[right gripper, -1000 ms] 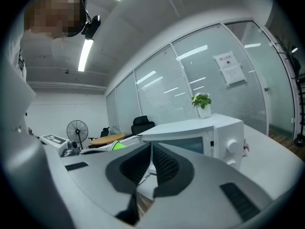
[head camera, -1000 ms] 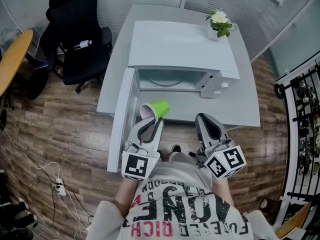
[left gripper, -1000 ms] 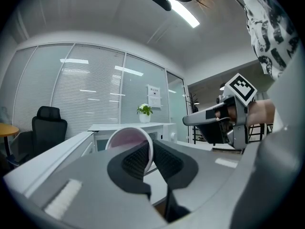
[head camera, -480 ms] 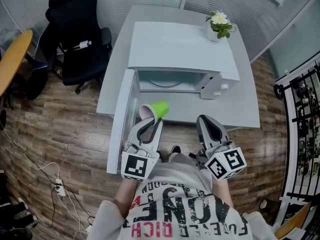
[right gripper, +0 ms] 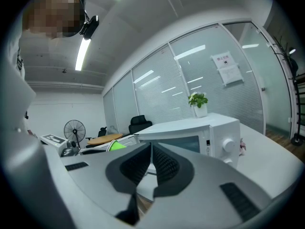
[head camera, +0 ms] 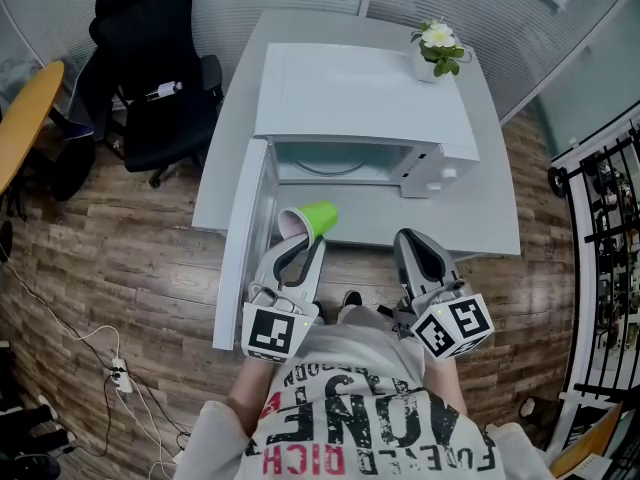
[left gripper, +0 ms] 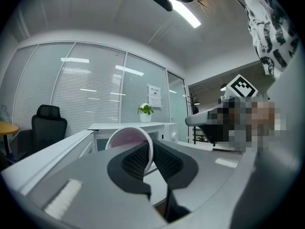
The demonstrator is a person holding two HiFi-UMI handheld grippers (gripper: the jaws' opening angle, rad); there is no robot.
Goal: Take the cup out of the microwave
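Note:
A green cup [head camera: 314, 219] with a pink inside lies tilted on its side in the air, in front of the white microwave [head camera: 360, 98], which stands with its door [head camera: 243, 243] swung out to the left. My left gripper [head camera: 306, 244] is shut on the cup's rim. In the left gripper view the pink mouth of the cup [left gripper: 125, 138] faces the camera, its rim pinched between the pads of the left gripper [left gripper: 150, 150]. My right gripper [head camera: 410, 238] hangs level to the right, shut and empty. In the right gripper view, beyond that right gripper [right gripper: 151, 150], the cup [right gripper: 114, 146] and microwave [right gripper: 205, 130] show.
The microwave stands on a grey table [head camera: 485, 213], with a small potted plant [head camera: 438, 48] on the microwave's top right corner. A black office chair [head camera: 160, 78] stands left of the table, a wooden table [head camera: 25, 118] at far left, and a black rack [head camera: 600, 228] at right.

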